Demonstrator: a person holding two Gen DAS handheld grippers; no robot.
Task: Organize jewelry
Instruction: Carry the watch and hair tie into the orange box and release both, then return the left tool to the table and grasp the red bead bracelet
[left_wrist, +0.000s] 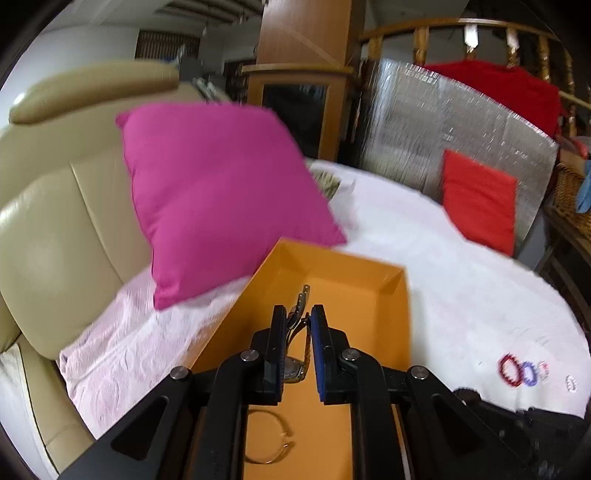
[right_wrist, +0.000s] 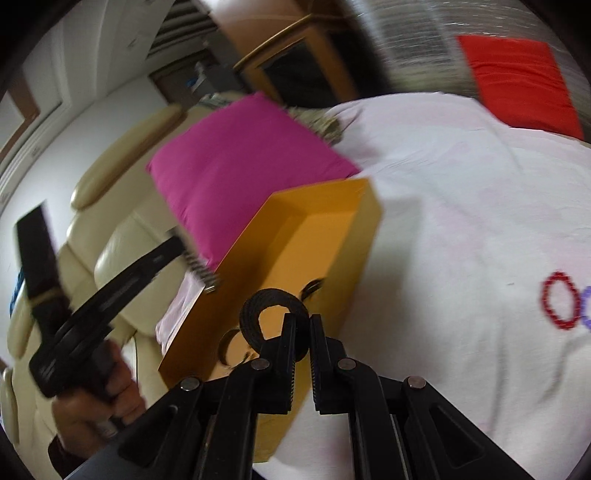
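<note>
A: Where does the left gripper (left_wrist: 298, 325) stand?

B: Over the open orange cardboard box (left_wrist: 391, 273), which sits on the white bedsheet (left_wrist: 443, 266). Its jaws are pinched on a metal-link wristwatch (left_wrist: 295, 363); the watch band sticks out past the fingertips, above the box floor.

A: Anything already in the box?

B: 1 thin gold bangle (left_wrist: 271, 435) lies on the box floor, on the near side of the box below the left gripper. The right wrist view shows a few dark curved pieces on the box floor too, but they are too blurred to name.

A: And the right gripper (right_wrist: 303, 325)?

B: Its jaws are pressed onto a black braided loop bracelet (right_wrist: 258, 306), which it holds above the near corner of the box. The loop stands up past the left fingertip.

A: What else is near the box?

B: A magenta square cushion (left_wrist: 214, 192) leans against the cream leather sofa back (left_wrist: 59, 221) just beyond the box's far-left wall. To the right of the box, well apart on the sheet, lie a red beaded bracelet (left_wrist: 510, 369) and a purple beaded one (left_wrist: 530, 373) just beside it, with small pale pieces next to them that I cannot make out. A red cushion (left_wrist: 480, 199) rests far beyond the box against a silver foil panel (left_wrist: 436, 122).

A: The person?

B: A hand (right_wrist: 107, 398) grips the left gripper's handle, left of the box.
</note>
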